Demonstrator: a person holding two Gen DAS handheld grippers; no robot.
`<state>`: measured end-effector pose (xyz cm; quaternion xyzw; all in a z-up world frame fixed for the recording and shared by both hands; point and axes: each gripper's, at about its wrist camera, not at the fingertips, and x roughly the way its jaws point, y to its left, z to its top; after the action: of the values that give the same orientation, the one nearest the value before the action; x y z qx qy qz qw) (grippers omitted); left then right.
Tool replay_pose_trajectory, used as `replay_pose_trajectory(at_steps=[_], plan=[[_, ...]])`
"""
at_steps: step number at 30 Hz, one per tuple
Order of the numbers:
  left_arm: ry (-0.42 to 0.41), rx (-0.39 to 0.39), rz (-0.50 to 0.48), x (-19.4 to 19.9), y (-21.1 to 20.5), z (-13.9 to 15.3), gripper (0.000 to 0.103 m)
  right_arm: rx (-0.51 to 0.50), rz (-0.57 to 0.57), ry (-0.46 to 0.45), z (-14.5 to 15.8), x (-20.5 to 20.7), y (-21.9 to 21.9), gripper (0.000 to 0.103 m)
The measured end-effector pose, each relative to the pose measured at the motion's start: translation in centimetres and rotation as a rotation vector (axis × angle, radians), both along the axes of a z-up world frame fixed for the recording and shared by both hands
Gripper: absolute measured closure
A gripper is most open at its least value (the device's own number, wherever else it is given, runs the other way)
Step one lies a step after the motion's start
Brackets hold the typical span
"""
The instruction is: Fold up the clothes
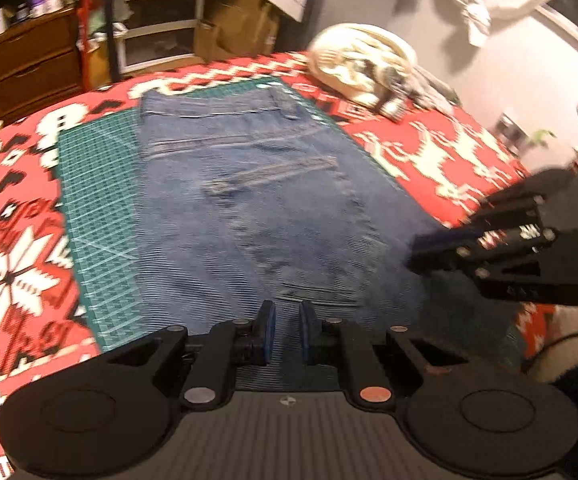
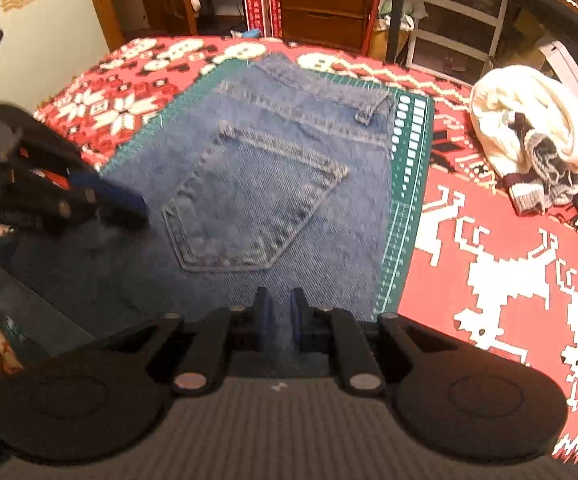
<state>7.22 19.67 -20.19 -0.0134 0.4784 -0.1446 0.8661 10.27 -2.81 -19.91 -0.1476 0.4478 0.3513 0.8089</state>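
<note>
Folded blue jeans (image 1: 249,200) (image 2: 257,200) lie flat on a green cutting mat (image 1: 97,200) (image 2: 409,152), back pocket facing up. My left gripper (image 1: 287,332) hovers over the near edge of the denim, its blue pads nearly together with only a slim gap and nothing held. My right gripper (image 2: 280,320) is over the near edge on its side, pads equally close and empty. Each gripper appears blurred in the other's view: the right gripper (image 1: 415,254) at the jeans' right edge, the left gripper (image 2: 137,210) at their left edge.
The mat rests on a bed covered by a red and white patterned blanket (image 1: 17,240) (image 2: 489,260). A heap of white and grey clothes (image 1: 369,68) (image 2: 537,136) sits at the far corner. Wooden drawers (image 1: 29,64) (image 2: 321,8) and shelving stand beyond the bed.
</note>
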Motion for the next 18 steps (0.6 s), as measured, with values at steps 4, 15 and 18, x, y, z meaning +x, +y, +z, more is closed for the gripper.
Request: replay_pose_trajectory(at_steps=[4, 15, 18], plan=[[0.01, 0.006, 0.062, 0.4, 2.1, -0.7, 0.093, 0.004, -0.005, 0.01, -0.2, -0.2, -0.9, 0.092], [0.046, 0.069, 0.082, -0.4, 3.3, -0.6, 0.1, -0.001, -0.07, 0.056, 0.0, -0.7, -3.2, 0.095], [0.056, 0.075, 0.092, -0.3, 3.0, -0.3, 0.1, -0.005, -0.09, 0.066, 0.3, -0.7, -3.5, 0.095]])
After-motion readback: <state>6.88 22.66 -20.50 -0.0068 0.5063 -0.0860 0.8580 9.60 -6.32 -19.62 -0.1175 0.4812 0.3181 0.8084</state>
